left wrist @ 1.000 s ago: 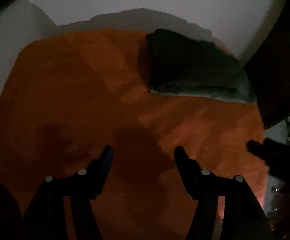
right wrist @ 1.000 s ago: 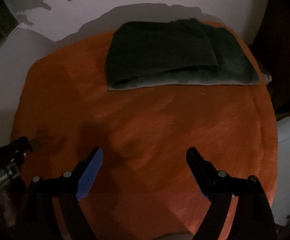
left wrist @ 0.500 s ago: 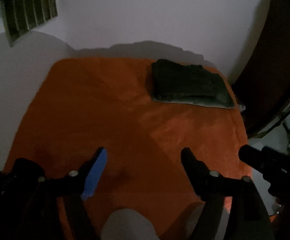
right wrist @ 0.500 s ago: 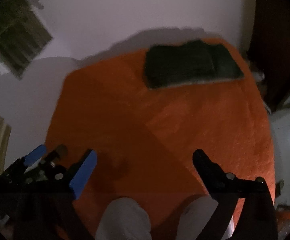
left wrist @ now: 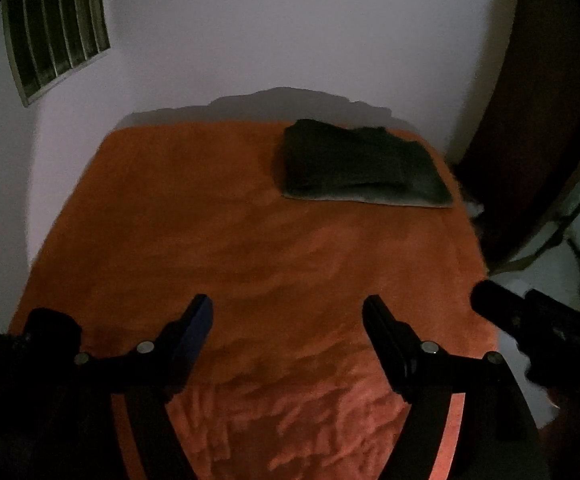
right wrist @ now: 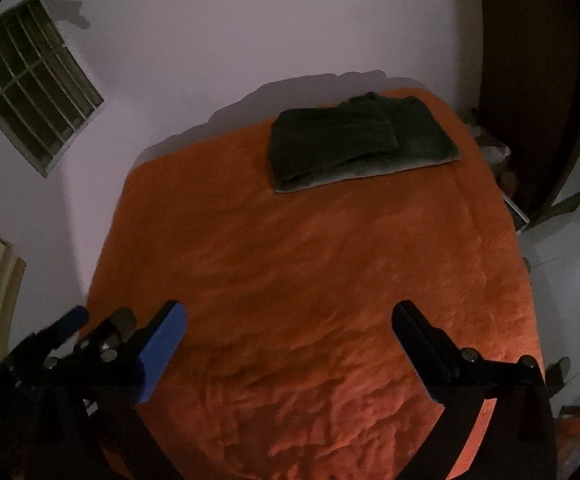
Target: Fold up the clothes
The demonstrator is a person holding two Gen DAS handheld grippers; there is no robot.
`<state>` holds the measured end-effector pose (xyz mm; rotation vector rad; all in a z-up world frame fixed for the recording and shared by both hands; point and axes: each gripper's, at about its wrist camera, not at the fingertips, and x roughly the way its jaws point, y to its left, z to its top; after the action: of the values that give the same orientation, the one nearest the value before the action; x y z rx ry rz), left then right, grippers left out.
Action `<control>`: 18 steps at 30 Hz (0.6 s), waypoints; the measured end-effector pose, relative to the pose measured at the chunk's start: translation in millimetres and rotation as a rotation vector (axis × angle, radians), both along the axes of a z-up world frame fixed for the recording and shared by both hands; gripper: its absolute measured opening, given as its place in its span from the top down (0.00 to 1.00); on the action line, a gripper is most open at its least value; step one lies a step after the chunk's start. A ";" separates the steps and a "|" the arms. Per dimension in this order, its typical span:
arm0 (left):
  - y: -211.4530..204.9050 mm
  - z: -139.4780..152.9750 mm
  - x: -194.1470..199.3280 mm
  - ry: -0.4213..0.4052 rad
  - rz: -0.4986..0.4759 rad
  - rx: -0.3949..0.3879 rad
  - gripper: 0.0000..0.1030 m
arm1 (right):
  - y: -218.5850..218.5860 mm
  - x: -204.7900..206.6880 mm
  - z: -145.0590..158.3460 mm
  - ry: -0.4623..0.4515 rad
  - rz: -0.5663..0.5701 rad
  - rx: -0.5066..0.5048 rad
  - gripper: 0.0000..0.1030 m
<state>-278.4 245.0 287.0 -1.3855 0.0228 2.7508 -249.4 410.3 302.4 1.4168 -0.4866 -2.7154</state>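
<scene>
Both grippers empty: left gripper [left wrist: 287, 314] spread wide, right gripper [right wrist: 290, 320] opening wider. Folded dark garment [left wrist: 360, 166] parked upper right on orange blanket [left wrist: 209, 240], probably finished.

The folded garment [left wrist: 364, 168] lies on the bed [left wrist: 249, 248] at its far right, near the wall [left wrist: 290, 28].

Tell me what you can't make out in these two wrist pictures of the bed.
- Folded dark clothes: dim light in both views hides which garment, and how many.
- Bed near edge: both views, cut off behind the tool arms.
- Dark lump, left wrist view: too dark to name.
</scene>
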 end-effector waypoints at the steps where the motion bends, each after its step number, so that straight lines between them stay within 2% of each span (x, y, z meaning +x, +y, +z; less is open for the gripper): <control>1: 2.2 -7.6 -3.5 -0.002 0.001 0.006 0.24 | -0.5 0.2 -5.2 0.013 0.026 -0.001 0.00; 3: 6.1 -24.0 -9.6 0.024 -0.013 0.012 0.24 | -0.6 0.4 -16.1 0.044 0.069 -0.004 0.00; 6: 4.3 -55.5 -5.9 0.042 0.034 -0.018 0.25 | -1.5 7.6 -36.9 0.126 0.009 0.080 0.00; 8: -6.2 -77.3 10.8 0.040 0.040 0.026 0.24 | -8.1 20.2 -52.5 0.143 -0.002 0.099 0.00; 10: -22.2 -99.3 39.1 0.048 0.033 0.067 0.24 | -16.4 54.1 -77.7 0.172 -0.026 0.055 0.00; 14: -47.6 -140.3 93.8 -0.031 -0.006 0.017 0.24 | -43.2 95.9 -123.5 0.100 0.066 0.038 0.00; 16: -54.9 -151.4 113.8 -0.005 -0.031 -0.020 0.24 | -52.0 93.3 -137.8 0.068 0.075 0.061 0.00; 18: -59.0 -161.4 124.7 0.051 -0.019 -0.088 0.24 | -60.8 90.6 -152.0 0.037 0.084 0.083 0.00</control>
<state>-153.6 186.0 125.6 -1.3269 0.1599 2.8004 -158.8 349.5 150.4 1.3697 -0.3078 -2.7189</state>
